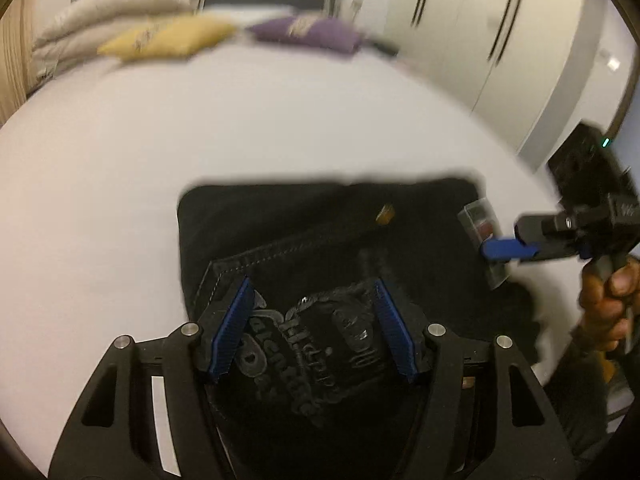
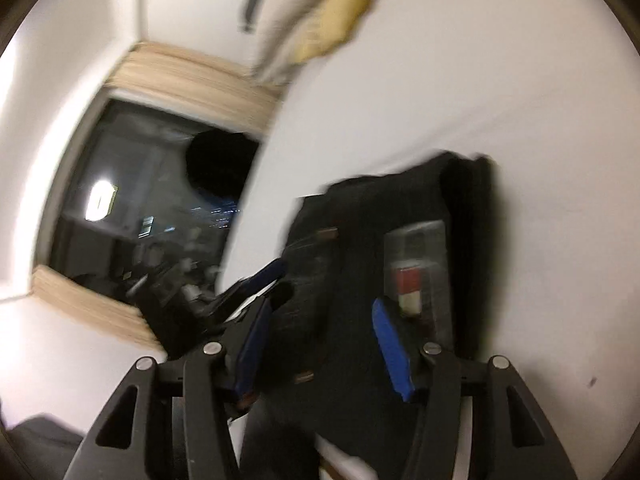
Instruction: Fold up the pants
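Black pants (image 1: 320, 236) lie folded into a compact block on the white bed (image 1: 200, 128), back pocket and a raised logo patch facing up. A clear plastic tag (image 1: 480, 224) sits at their right edge. My left gripper (image 1: 312, 300) is open, its blue pads straddling the logo patch just above the cloth. My right gripper (image 1: 504, 249) comes in from the right, near the tag. In the right wrist view the right gripper (image 2: 324, 316) is open over the pants (image 2: 360, 280), with the tag (image 2: 416, 264) by its right finger. The left gripper (image 2: 256, 280) shows there too.
A yellow pillow (image 1: 168, 40), a purple pillow (image 1: 308, 32) and a folded beige duvet (image 1: 120, 4) lie at the bed's head. White wardrobe doors (image 1: 480, 32) stand at the right. A dark window (image 2: 140, 200) with a wooden frame is beside the bed.
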`<state>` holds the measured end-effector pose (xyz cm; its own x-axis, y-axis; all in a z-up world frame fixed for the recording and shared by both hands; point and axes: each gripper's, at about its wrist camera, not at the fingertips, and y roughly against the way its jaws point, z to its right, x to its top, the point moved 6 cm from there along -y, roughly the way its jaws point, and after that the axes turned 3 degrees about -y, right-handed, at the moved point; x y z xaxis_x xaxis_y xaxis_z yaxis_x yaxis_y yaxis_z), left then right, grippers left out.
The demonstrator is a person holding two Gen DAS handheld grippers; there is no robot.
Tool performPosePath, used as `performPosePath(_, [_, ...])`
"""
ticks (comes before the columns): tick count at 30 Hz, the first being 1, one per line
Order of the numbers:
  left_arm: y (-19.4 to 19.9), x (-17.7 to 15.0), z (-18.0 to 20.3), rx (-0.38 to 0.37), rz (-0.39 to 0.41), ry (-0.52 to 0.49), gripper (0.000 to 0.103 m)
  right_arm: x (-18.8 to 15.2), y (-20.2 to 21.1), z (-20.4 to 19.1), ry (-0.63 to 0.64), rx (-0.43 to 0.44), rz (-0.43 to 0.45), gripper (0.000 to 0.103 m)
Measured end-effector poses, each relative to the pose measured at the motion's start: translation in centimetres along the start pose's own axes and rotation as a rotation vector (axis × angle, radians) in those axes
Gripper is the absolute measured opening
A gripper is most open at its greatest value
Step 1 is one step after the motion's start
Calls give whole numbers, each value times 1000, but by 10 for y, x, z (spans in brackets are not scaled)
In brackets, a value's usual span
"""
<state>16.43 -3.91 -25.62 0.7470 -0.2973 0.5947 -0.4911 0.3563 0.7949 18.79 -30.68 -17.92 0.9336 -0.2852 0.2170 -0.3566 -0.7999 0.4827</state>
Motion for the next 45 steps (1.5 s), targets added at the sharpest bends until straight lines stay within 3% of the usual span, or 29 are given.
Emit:
performPosePath(1, [-7, -2, -2, -1, -9, 13, 61, 1, -2, 11, -25, -2, -11, 38])
performPosePath(3, [-9, 0, -3, -2, -6, 31, 61, 3, -2, 17, -47, 2, -4, 30])
performPosePath(5, [-4, 3, -3, 27, -17, 29, 61, 0, 14, 15, -35, -3, 15, 37])
performPosePath(7, [8, 8, -2, 59, -7, 27, 61, 2, 34, 10, -33, -13, 63, 68])
performPosePath(9, [21, 13, -7, 115, -8, 39, 62, 4, 47, 13, -40, -52, 109, 75])
performPosePath(14, [37, 10, -39, 206, -33, 90, 69, 6, 43, 29, -97, -102, 80, 76])
performPosePath(18, [37, 7, -63, 221, -74, 139, 69, -3, 27, 35, -113, -97, 23, 76])
performPosePath(26, [20, 0, -68, 125, -135, 195, 69, 2, 3, 34, -96, -127, -25, 75])
performPosePath(29, [15, -5, -61, 91, -153, 192, 69, 1, 0, 31, -61, -178, -42, 65])
performPosePath(31, [11, -10, -56, 70, -171, 182, 69, 0, -1, 32, -42, -221, -47, 50])
performPosePath(34, [6, -12, -51, 69, -195, 169, 67, -1, 3, 35, -52, -240, -32, 38])
performPosePath(36, [3, -12, -47, 15, -208, 184, 49, -3, 4, 32, -30, -252, -19, 34])
performPosePath(40, [3, -8, -38, 27, -207, 146, 29, -2, 1, 18, 54, -340, 0, 25])
performPosePath(45, [11, 1, -24, 67, -174, 101, 16, -5, 4, -10, 196, -444, 43, 18])
